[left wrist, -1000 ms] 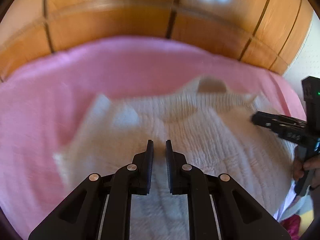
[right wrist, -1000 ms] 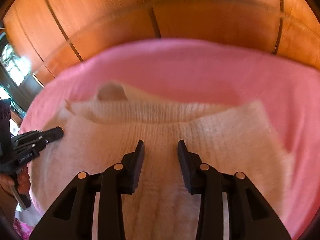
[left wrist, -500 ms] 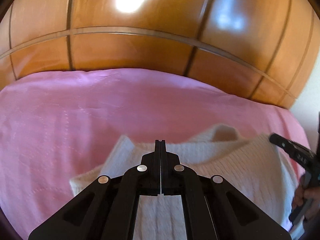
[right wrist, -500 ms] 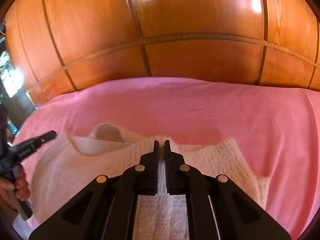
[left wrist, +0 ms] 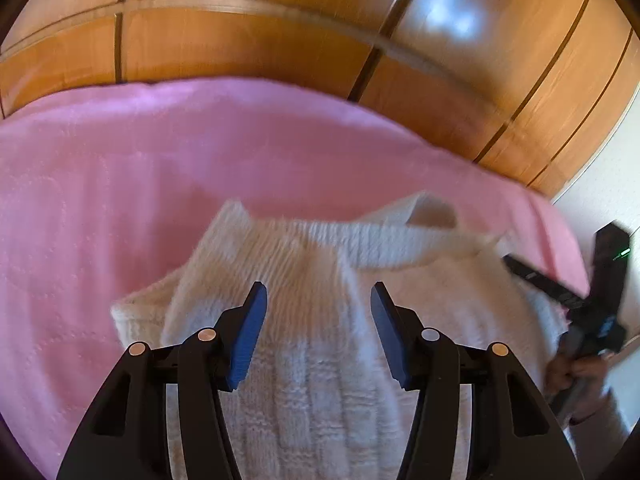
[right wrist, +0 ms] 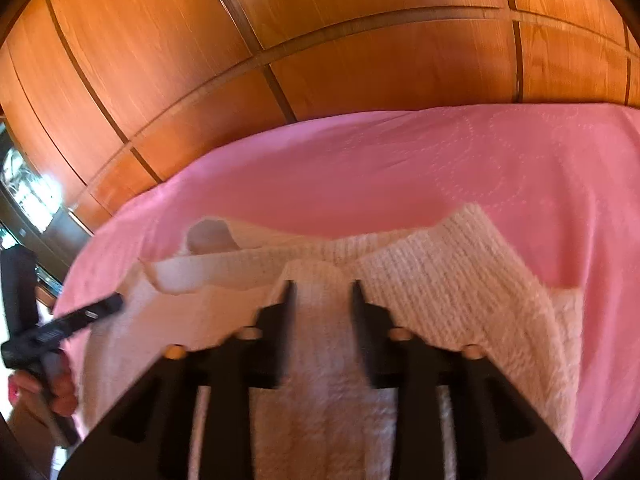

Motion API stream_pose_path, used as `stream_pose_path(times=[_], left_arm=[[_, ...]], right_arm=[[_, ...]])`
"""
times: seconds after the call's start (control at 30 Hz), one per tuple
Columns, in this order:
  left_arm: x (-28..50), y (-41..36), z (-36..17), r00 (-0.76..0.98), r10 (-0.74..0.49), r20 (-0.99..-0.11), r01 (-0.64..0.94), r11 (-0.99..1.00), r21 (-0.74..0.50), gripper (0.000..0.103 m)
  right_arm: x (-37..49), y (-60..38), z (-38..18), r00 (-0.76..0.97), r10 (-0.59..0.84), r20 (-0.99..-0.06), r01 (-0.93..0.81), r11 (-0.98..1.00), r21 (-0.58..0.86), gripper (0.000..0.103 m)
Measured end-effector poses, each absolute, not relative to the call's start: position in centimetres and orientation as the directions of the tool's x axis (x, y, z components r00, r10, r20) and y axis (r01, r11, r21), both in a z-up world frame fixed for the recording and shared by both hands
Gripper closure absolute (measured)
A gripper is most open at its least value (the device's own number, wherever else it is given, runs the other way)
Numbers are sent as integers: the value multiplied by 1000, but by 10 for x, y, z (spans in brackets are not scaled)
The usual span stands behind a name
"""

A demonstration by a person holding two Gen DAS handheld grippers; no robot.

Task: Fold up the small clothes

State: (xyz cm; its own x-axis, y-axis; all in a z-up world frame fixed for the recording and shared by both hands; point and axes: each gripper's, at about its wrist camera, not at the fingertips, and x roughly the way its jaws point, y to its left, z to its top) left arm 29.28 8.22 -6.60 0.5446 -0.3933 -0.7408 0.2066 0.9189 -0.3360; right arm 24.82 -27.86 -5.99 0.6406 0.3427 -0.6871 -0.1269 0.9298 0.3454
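Note:
A white knit sweater [left wrist: 320, 380] lies partly folded on the pink bedspread [left wrist: 120, 184], its collar [left wrist: 432, 210] at the far side. My left gripper [left wrist: 318, 288] hovers low over the sweater's left half. Its jaws are opening, the blue pads [left wrist: 248, 328] stand apart, and the knit shows below them, not pinched. My right gripper [right wrist: 323, 286] is over the right half [right wrist: 460, 280], blurred. Its jaws are opening too, with a raised ridge of knit in the gap. Each gripper shows at the edge of the other's view, the right gripper [left wrist: 540, 280] and the left gripper [right wrist: 80, 316], each held by a hand [right wrist: 60, 392].
Glossy wooden panels [left wrist: 280, 52] rise right behind the far edge of the bed. Bare pink bedspread [right wrist: 440, 168] stretches beyond and to both sides of the sweater. A white wall [left wrist: 608, 184] stands at the right.
Half a second ago both grippers were shut over the sweater; now both have opened. The sweater's near part lies doubled over, narrower than a second ago.

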Motion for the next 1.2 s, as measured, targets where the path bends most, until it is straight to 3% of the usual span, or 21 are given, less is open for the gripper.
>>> stream_pose_path(times=[0.07,0.1,0.13,0.17,0.2,0.23,0.27,0.5,0.63,0.7,0.77,0.83,0.93,1.2], left_arm=[[294,73,-71,535,-393,-748,223,920,-323,53],[293,68,-73,538,-380,-752,231,925,-302,68],[293,65,-73,536,-371,-758,240,928,-285,86],[293,59,-73,539,-356,-763,253,933,-256,92],[292,55,-72,548,-344,-763,263,936,-233,97],[290,50,-68,567,-327,-756,281,940,-196,99],[288,48,-66,584,-317,-747,288,942,-174,99],[287,64,-37,714,-262,-649,185,965,-185,100],[311,58,-57,694,-200,-692,109,979,-174,100],[318,56,-74,653,-166,-739,85,986,-146,99],[322,58,-95,615,-172,-770,76,984,-159,97],[319,66,-92,623,-195,-757,67,978,-197,92],[312,80,-82,625,-191,-757,27,974,-224,85],[233,111,-51,694,-250,-675,95,961,-258,85]], right_arm=[[247,-274,-59,624,359,-694,-143,926,350,51],[247,-271,-60,613,352,-707,-151,931,333,48],[249,-266,-63,604,345,-718,-154,935,320,48],[251,-262,-65,592,340,-731,-155,938,311,50],[253,-259,-69,578,328,-747,-153,943,296,58],[254,-256,-70,575,319,-753,-158,947,280,84],[254,-253,-71,575,303,-760,-165,953,255,96],[248,-249,-37,689,250,-680,-162,968,192,97],[268,-245,-57,668,192,-719,-118,981,152,97],[276,-246,-80,609,191,-770,-104,981,162,90],[273,-257,-85,624,228,-747,-102,972,212,84],[270,-266,-84,626,280,-728,-111,956,272,49],[263,-269,-74,627,279,-727,-115,957,268,32],[201,-311,-49,618,410,-671,-168,903,396,29]])
